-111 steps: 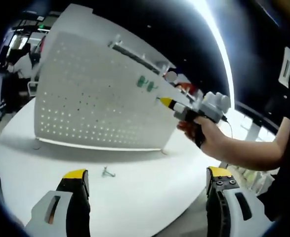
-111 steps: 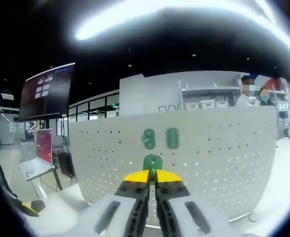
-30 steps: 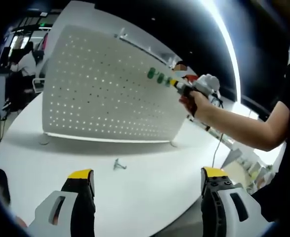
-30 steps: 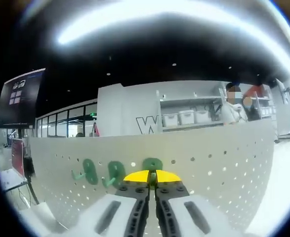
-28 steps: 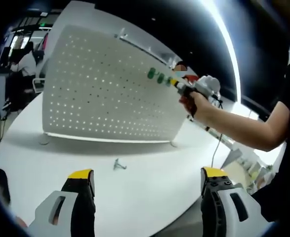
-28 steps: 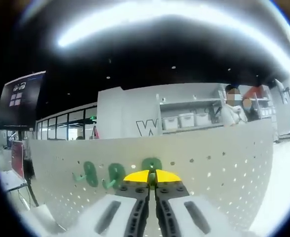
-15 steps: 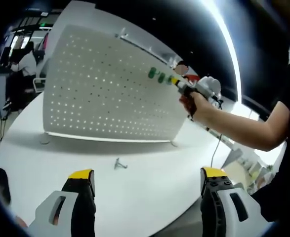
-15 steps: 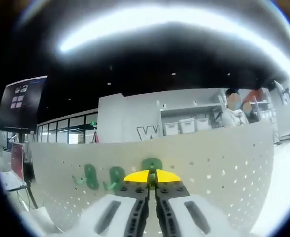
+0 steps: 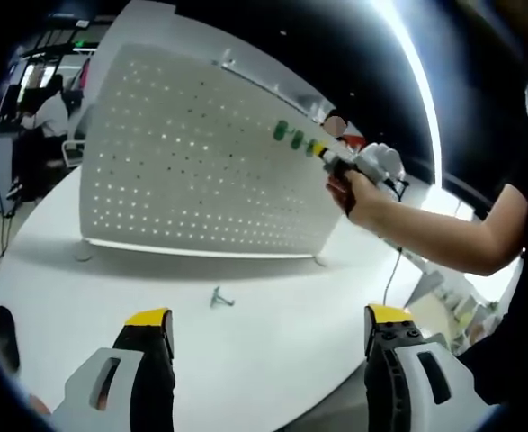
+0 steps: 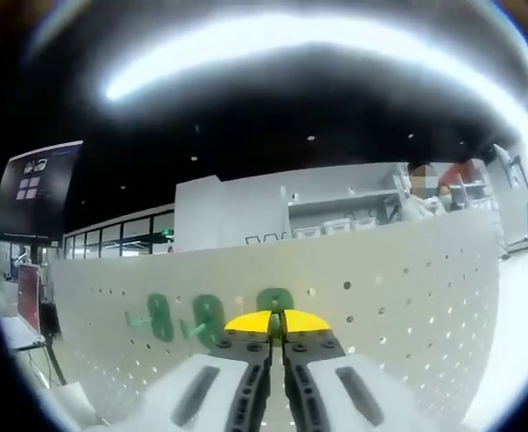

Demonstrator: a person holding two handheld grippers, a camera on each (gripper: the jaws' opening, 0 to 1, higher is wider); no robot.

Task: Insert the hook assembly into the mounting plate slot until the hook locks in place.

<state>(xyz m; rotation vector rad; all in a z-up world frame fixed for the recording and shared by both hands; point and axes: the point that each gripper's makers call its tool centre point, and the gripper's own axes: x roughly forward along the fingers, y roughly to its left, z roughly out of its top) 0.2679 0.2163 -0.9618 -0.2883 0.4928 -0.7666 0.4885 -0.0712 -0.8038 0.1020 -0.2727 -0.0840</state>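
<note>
A white perforated mounting plate stands upright on a white table. Two green hooks hang near its top edge. In the right gripper view they appear as green hooks left of a third green hook, which my right gripper is shut on and holds against the plate. In the left gripper view a hand carries the right gripper at the plate's upper right. My left gripper stands open low over the table, with nothing between its jaws.
A small metal hook lies loose on the table in front of the plate. A person's arm reaches in from the right. A dark screen and shelving stand behind the plate.
The right gripper with its green hook has stayed pressed at the plate's upper right, beside the two hung hooks; 3.7 s ago it was lower. The left gripper has barely moved.
</note>
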